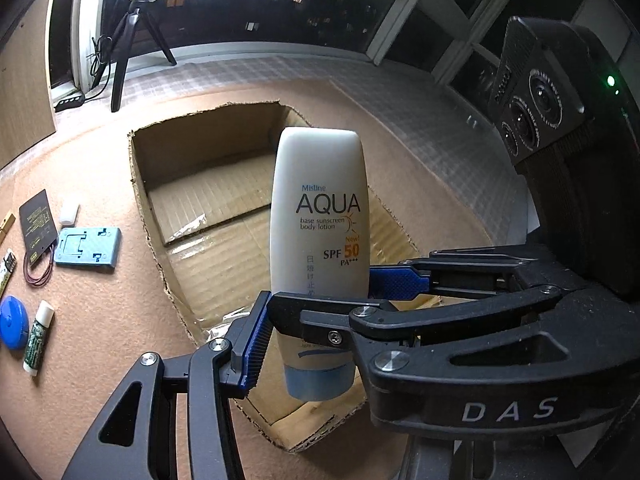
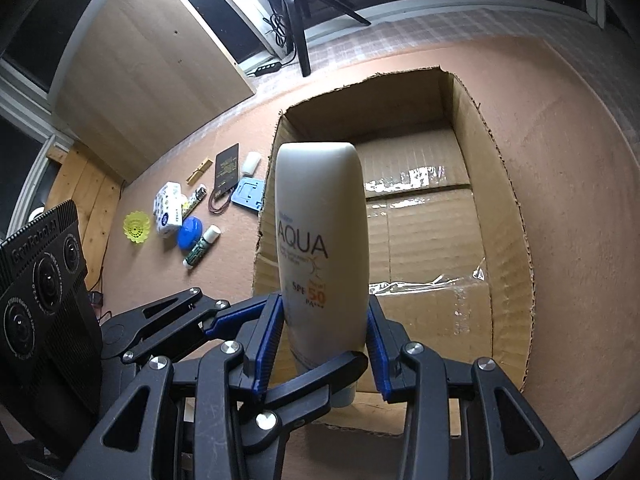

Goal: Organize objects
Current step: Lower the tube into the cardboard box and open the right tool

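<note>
A white sunscreen lotion tube (image 1: 320,208) (image 2: 320,200) with a blue cap stands cap-down in the air over an open cardboard box (image 1: 200,148) (image 2: 424,240). Both grippers hold its lower part. In the left wrist view my left gripper (image 1: 318,344) presses a blue pad against the tube's left side; its other finger is hidden. My right gripper (image 1: 360,292) reaches in from the right, one finger crossing in front of the tube. In the right wrist view my right gripper (image 2: 322,344) clamps the tube from both sides. The left gripper (image 2: 280,340) comes in from the left. The box holds nothing.
Left of the box, small items lie on the pink mat: a light blue plastic plate (image 1: 88,246), black card (image 1: 38,220), blue round case (image 2: 190,232), lip balm stick (image 2: 202,246), tissue pack (image 2: 168,208), yellow shuttlecock (image 2: 137,227). A tripod (image 2: 298,20) stands behind.
</note>
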